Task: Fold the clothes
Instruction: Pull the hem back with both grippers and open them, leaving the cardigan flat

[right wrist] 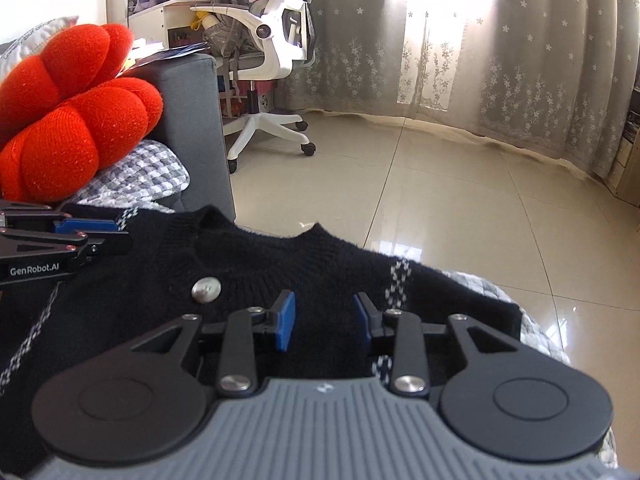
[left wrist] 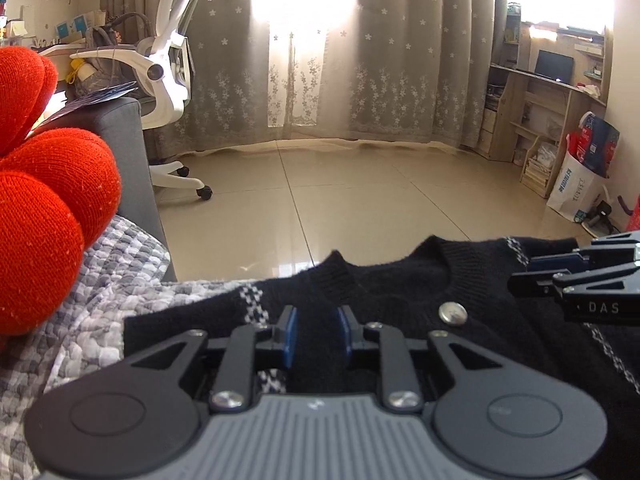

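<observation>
**Two grippers at the shoulders of a black knit cardigan**

We see the left gripper (left wrist: 316, 330) with its blue pads a narrow gap apart, black knit lying between them; whether the pads press the cloth we cannot tell. The right gripper (right wrist: 324, 320) stands a little wider, its pads clear of the wool beneath. Each gripper sits at one shoulder, on either side of the round collar.

The cardigan (right wrist: 248, 280) lies front-up on a grey-and-white quilted cover (left wrist: 100, 304), its collar towards the edge above the tiled floor (left wrist: 360, 192). A silver button (right wrist: 206, 291) sits below the collar, and pale patterned stripes run down each side.

We judge the knit soft, limp and fairly light: it should sag and stretch if lifted by one point, so the shoulder seams near the stripes look the best places to pinch.

A red knotted cushion (right wrist: 76, 116) rests just beside the left shoulder, against a grey sofa arm (right wrist: 192, 128), and may crowd a fold that way. A white office chair (right wrist: 276, 40) and floral curtains (left wrist: 400, 60) stand well apart.
</observation>
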`<action>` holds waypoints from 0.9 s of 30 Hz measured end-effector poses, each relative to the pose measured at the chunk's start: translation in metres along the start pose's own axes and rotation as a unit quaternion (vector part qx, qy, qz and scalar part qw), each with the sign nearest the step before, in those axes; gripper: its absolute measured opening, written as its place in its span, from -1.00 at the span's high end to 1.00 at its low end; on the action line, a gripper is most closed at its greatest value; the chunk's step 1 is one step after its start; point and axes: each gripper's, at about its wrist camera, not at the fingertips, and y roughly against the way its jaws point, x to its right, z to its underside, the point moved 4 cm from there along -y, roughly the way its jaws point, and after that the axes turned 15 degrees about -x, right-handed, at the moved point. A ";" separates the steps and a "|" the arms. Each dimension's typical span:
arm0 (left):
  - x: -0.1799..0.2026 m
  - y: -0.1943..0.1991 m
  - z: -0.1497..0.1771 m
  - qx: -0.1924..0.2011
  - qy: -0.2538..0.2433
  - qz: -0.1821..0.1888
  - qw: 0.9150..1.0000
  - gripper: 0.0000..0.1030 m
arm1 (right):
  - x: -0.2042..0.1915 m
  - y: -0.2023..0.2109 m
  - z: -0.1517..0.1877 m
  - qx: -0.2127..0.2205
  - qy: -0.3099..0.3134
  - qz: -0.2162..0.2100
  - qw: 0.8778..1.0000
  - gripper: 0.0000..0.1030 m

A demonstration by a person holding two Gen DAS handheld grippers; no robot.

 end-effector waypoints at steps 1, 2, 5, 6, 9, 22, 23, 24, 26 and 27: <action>0.006 0.005 0.009 -0.005 -0.011 0.003 1.000 0.49 | -0.004 0.004 0.007 -0.003 0.003 -0.002 1.000 0.29; 0.010 0.009 0.017 -0.009 -0.021 0.006 1.000 0.42 | -0.007 0.006 0.015 -0.006 0.004 -0.005 1.000 0.27; 0.020 0.020 0.043 -0.018 -0.039 0.005 0.999 0.39 | -0.016 0.015 0.035 -0.004 0.007 0.001 1.000 0.12; 0.021 0.023 0.050 -0.017 -0.042 0.002 0.999 0.38 | -0.018 0.018 0.041 -0.003 0.007 0.005 1.000 0.12; 0.020 0.036 0.071 -0.014 -0.035 0.001 0.999 0.38 | -0.024 0.030 0.058 -0.002 0.007 0.008 1.000 0.11; 0.028 0.112 0.161 -0.013 -0.026 0.011 1.000 0.35 | -0.021 0.099 0.152 -0.001 -0.016 -0.001 1.000 0.09; 0.028 0.117 0.167 -0.013 -0.025 0.013 1.000 0.35 | -0.021 0.104 0.158 -0.002 -0.017 -0.001 1.000 0.09; 0.027 0.121 0.173 -0.013 -0.024 0.013 1.000 0.35 | -0.022 0.108 0.165 -0.002 -0.015 -0.001 1.000 0.09; 0.027 0.130 0.185 -0.015 -0.023 0.018 0.999 0.35 | -0.025 0.118 0.179 -0.001 -0.009 0.002 1.000 0.09; 0.027 0.134 0.190 -0.016 -0.022 0.020 0.999 0.35 | -0.026 0.122 0.185 -0.001 -0.012 0.001 1.000 0.09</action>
